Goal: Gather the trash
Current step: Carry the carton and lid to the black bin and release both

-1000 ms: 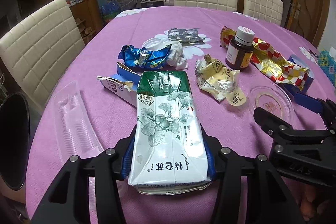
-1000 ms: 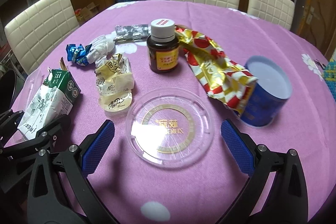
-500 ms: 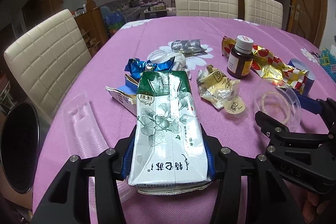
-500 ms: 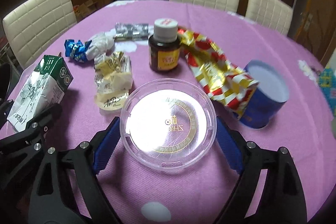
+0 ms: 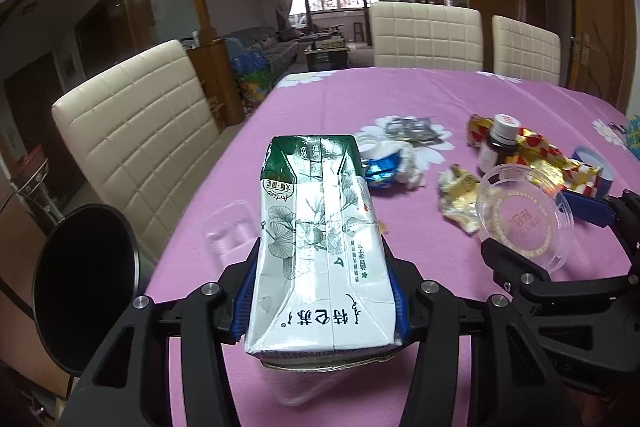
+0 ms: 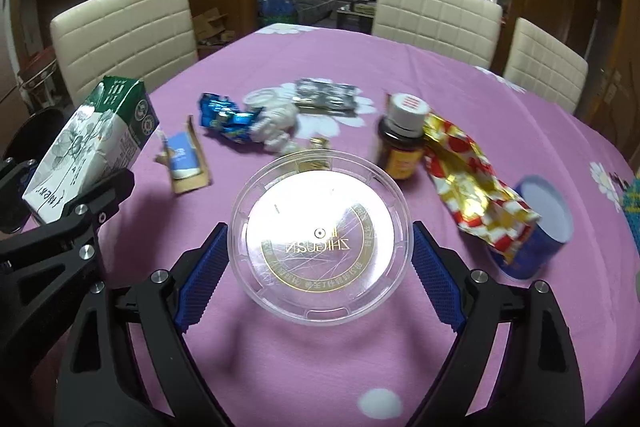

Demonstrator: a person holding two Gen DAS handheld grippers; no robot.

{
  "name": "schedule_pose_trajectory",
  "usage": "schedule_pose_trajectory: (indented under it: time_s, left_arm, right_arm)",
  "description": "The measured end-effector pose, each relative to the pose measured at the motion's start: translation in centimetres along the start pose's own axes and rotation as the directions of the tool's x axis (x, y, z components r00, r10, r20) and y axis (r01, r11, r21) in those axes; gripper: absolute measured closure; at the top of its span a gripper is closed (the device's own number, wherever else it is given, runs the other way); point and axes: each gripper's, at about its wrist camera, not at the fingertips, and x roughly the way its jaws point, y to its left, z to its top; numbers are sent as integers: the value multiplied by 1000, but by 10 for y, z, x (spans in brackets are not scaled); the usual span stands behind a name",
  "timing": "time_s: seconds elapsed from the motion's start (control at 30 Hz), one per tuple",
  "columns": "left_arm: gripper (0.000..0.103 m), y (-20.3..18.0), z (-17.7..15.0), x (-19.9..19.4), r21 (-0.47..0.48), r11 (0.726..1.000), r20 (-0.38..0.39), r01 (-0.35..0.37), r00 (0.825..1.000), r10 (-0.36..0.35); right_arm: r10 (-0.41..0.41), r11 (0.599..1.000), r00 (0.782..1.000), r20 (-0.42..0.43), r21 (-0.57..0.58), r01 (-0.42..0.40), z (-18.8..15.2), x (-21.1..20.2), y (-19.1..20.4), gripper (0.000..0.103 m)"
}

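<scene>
My left gripper [image 5: 320,291] is shut on a green and white milk carton [image 5: 316,239], lifted above the purple table; the carton also shows in the right wrist view [image 6: 92,147]. My right gripper [image 6: 318,259] is shut on a clear round plastic lid [image 6: 318,239] with gold print, held off the table; the lid also shows in the left wrist view [image 5: 524,215]. A black trash bin [image 5: 86,287] stands left of the table, below the carton's left side.
On the table lie a blue wrapper [image 6: 224,115], white crumpled paper [image 6: 276,127], a small open box [image 6: 186,159], a brown bottle [image 6: 402,139], a gold and red wrapper [image 6: 472,191], a blue tub [image 6: 532,231], a foil blister pack [image 6: 324,93]. Cream chairs [image 5: 136,143] surround it.
The right gripper closed on the clear lid and lifted it. The left gripper raised the carton higher and swung left toward the bin.
</scene>
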Motion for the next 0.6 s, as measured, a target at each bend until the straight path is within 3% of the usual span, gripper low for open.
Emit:
schedule_pose_trajectory:
  time_s: [0.33, 0.6]
  left_arm:
    - [52, 64, -5, -2, -78, 989, 13, -125, 992, 126]
    - [52, 126, -14, 0, -173, 956, -19, -238, 971, 238]
  right_arm:
    - [108, 986, 994, 17, -130, -105, 25, 9, 67, 16]
    - [155, 958, 986, 52, -251, -138, 35, 5, 123, 16]
